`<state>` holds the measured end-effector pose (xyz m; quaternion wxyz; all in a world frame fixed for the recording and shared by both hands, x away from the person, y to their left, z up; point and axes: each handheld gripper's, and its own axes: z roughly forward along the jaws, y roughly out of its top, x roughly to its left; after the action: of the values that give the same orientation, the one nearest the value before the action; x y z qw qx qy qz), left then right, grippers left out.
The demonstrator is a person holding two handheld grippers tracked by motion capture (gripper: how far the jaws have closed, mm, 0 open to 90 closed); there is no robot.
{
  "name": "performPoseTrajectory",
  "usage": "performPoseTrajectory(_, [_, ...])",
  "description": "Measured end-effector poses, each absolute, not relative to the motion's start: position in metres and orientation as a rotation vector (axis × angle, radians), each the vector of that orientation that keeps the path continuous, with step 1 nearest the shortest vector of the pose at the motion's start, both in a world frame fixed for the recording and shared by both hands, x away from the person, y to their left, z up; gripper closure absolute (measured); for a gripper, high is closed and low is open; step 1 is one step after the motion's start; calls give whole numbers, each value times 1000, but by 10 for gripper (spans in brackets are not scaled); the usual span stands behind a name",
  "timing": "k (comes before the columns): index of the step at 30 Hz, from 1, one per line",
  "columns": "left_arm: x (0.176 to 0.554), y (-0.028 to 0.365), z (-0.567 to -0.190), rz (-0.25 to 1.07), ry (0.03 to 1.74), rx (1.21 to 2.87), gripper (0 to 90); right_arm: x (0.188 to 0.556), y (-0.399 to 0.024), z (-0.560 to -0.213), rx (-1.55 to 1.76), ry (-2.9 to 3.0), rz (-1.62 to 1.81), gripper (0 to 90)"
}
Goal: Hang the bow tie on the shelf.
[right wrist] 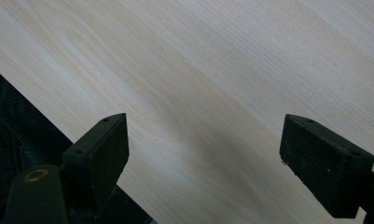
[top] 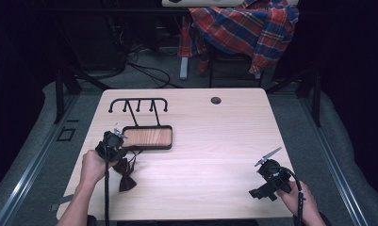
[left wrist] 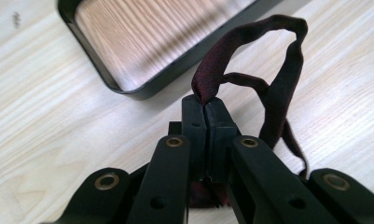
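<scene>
A dark maroon bow tie [top: 127,178] lies on the light wooden table [top: 210,141] at the front left, its thin strap [left wrist: 273,88] looped upward. My left gripper [left wrist: 205,105] is shut on a fold of that strap, close to the front corner of a black-rimmed tray [left wrist: 142,88] with a wood-grain floor. In the high view the left gripper [top: 122,151] sits just left of the tray [top: 147,148], held by a hand. My right gripper [top: 262,192] rests near the table's front right edge; in its own view the right gripper [right wrist: 203,158] stands wide open over bare wood.
A black rack with several hooks [top: 138,104] rises behind the tray. A round cable hole [top: 216,100] is in the table's far side. Beyond the table a plaid shirt [top: 245,23] hangs over a chair. Dark carpet [right wrist: 12,126] shows past the table edge.
</scene>
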<state>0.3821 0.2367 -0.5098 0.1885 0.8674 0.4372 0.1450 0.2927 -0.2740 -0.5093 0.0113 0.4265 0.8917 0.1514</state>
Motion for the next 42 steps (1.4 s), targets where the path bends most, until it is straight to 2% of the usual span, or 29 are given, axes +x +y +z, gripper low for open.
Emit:
performPoseTrajectory(17, [372,260,-483,523,1274,2219,886,293,-273,-509,1352,2767,468,155])
performPoseTrajectory(28, [371,266,-473,577,1293,2168,886,293,-277,-506,1386,2735,502,154])
performPoseTrajectory(42, [372,275,-469,585,1313,2141,885,293,-277,-506,1384,2728,522,154])
